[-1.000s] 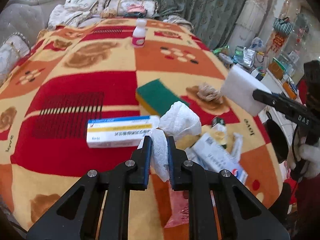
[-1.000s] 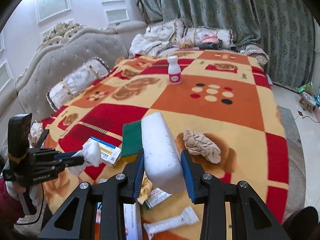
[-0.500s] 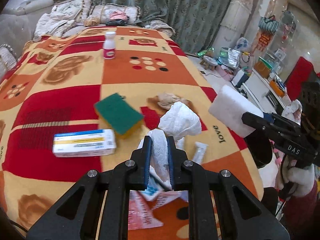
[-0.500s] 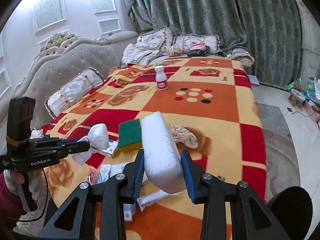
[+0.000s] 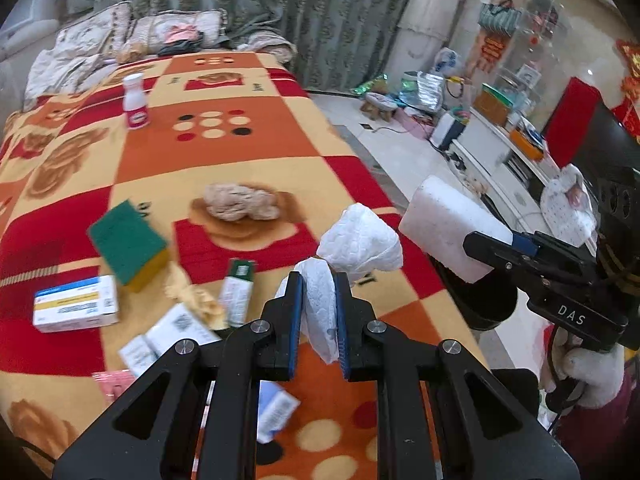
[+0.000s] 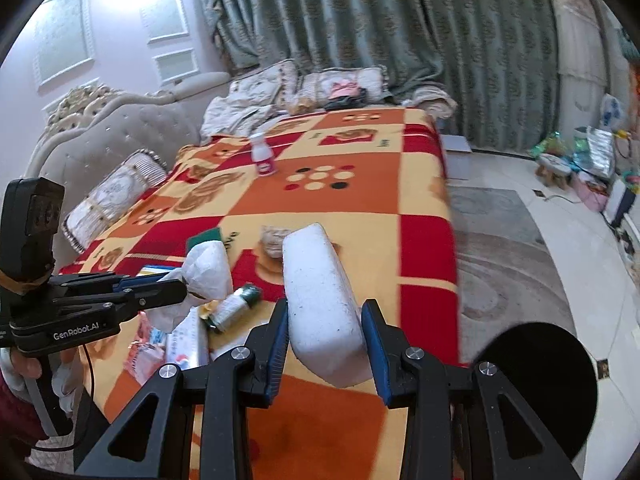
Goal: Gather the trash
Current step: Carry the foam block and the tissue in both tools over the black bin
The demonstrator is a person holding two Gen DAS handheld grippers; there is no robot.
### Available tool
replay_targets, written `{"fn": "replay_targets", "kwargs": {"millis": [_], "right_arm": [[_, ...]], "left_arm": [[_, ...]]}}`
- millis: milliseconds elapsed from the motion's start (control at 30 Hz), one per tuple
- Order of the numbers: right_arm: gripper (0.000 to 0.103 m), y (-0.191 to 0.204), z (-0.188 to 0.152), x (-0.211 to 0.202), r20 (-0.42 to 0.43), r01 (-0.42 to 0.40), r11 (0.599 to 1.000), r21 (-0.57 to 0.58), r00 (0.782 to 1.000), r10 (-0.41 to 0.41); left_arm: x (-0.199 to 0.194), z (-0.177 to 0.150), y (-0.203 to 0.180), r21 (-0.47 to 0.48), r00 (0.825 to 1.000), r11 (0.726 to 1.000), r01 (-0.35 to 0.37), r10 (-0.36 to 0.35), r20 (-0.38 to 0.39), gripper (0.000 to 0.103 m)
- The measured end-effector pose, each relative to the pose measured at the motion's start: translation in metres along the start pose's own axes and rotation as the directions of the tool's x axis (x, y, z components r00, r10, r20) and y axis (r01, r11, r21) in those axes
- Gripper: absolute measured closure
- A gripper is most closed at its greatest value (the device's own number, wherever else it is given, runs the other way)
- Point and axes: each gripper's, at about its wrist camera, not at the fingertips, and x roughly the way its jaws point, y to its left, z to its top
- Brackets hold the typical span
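Both grippers are loaded and held up off the bed. The left gripper (image 5: 319, 308) is pinched nearly closed on a crumpled white tissue (image 5: 352, 248), gripping only its twisted tail while the puffy head bulges out above the fingertips. The right gripper (image 6: 326, 340) is spread much wider, its blue-padded jaws squeezing the sides of a white foam block (image 6: 320, 304), a chunky rounded slab with a pitted, slightly grubby skin.

A dark round bin (image 6: 536, 384) sits on the floor just off the bed's right edge, under the right gripper; I reckon that is where both loads are headed.

The risk I see is the tissue: it is soft and limp, held by a thin twist, so a quick swing could let it slide out and drop back on the blanket (image 5: 224, 160). The foam is light and springy, and it juts well past the pads, so it could pivot or pop free if the squeeze eases early, landing on the floor beside the bin.

More litter lies near the bed's near edge: a green-topped sponge (image 5: 128, 240), a white and blue carton (image 5: 76, 304), a small tube (image 5: 238, 292), glossy leaflets (image 5: 168, 336), and a wadded beige rag (image 5: 240, 202) toward the middle. A small white bottle (image 5: 135, 101) stands upright far up the bed.
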Motion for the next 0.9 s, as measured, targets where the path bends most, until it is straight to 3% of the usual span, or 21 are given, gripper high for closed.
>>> {"fn": "replay_targets", "kwargs": {"millis": [567,900], "right_arm": [[0.068,-0.088,-0.031,-0.042,-0.004,0.149,0.980,0.130,0.989,-0.150],[0.068,-0.129,-0.046,-0.049,-0.027,0.194,0.960,0.201,0.981,-0.192]], "left_arm": [[0.057,0.020,-0.096,0.089,0.994,0.991,0.095,-0.090,-0.059,0.090],[0.092,0.028,-0.138,0.120,0.987,0.984,0.134,-0.121,-0.110,0.090]]}}
